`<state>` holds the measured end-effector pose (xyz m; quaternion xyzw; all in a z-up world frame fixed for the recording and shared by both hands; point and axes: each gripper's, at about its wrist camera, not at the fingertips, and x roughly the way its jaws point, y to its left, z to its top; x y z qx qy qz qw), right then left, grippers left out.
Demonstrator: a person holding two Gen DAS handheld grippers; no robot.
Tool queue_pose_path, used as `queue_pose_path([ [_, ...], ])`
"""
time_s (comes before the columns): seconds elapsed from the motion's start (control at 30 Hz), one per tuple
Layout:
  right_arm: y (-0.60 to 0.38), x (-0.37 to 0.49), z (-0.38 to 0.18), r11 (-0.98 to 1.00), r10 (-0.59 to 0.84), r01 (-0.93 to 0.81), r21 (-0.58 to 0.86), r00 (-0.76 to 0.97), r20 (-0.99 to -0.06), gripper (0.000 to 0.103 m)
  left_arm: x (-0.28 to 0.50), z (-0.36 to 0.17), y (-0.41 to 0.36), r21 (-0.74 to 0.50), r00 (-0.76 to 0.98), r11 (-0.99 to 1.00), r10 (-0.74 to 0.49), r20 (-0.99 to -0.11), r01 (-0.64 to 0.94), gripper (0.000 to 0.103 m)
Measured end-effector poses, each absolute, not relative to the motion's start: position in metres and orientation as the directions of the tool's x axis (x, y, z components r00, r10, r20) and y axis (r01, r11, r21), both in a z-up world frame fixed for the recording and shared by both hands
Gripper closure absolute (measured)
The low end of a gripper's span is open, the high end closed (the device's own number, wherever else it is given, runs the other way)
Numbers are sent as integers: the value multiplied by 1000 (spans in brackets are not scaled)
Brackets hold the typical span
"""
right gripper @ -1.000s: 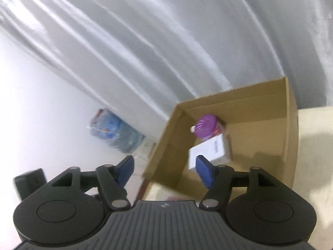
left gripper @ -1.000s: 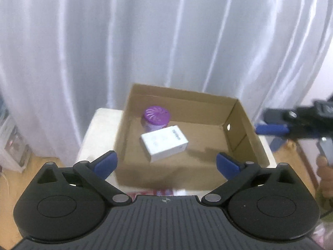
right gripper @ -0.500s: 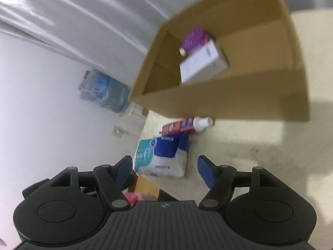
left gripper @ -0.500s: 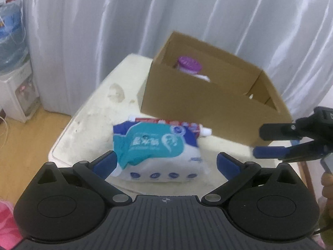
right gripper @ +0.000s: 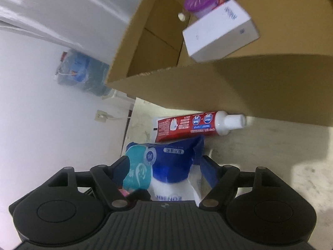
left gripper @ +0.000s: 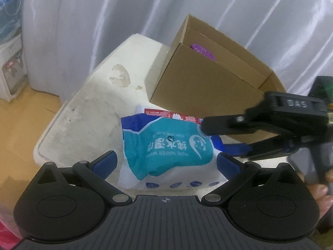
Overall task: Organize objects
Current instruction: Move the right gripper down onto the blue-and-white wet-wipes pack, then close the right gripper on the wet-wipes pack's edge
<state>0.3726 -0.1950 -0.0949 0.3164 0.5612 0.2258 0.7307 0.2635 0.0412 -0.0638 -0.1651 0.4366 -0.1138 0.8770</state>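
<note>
A blue and teal wipes pack (left gripper: 166, 148) lies on the white table (left gripper: 93, 108) in front of an open cardboard box (left gripper: 208, 83). My left gripper (left gripper: 166, 162) is open, its blue pads on either side of the pack's near end. From the right, my right gripper (left gripper: 218, 137) reaches over the pack's far end. In the right wrist view that gripper (right gripper: 164, 162) straddles the pack (right gripper: 172, 162), its jaws opening. A red toothpaste tube (right gripper: 187, 125) lies between pack and box (right gripper: 229, 87). Inside the box are a purple-lidded jar (right gripper: 203, 0) and a white carton (right gripper: 220, 31).
White curtains (left gripper: 104, 20) hang behind the table. A water dispenser with a blue bottle (right gripper: 83, 73) stands by the wall beyond the table's left end, over wooden floor (left gripper: 20, 114). A person's hand (left gripper: 320, 191) holds the right gripper's handle.
Both grippers sank from above the box to the table's front. The wipes pack now sits between each pair of fingers. The right gripper swung in from the right and its jaws widened slightly.
</note>
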Motion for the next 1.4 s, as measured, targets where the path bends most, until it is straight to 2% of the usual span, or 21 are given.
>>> queue_pose_path([
  [0.13, -186, 373, -93, 713, 676, 5, 701, 258, -690, 19, 264, -62, 40, -421, 590, 904, -383, -711, 80, 1],
  [0.57, -195, 356, -83, 741, 655, -12, 672, 237, -718, 19, 254, -51, 2, -357, 596, 926, -358, -719, 126, 1],
  [1.4, -314, 291, -83, 774, 550, 93, 626, 391, -738, 19, 211, -47, -124, -364, 482, 859, -505, -716, 360, 1],
])
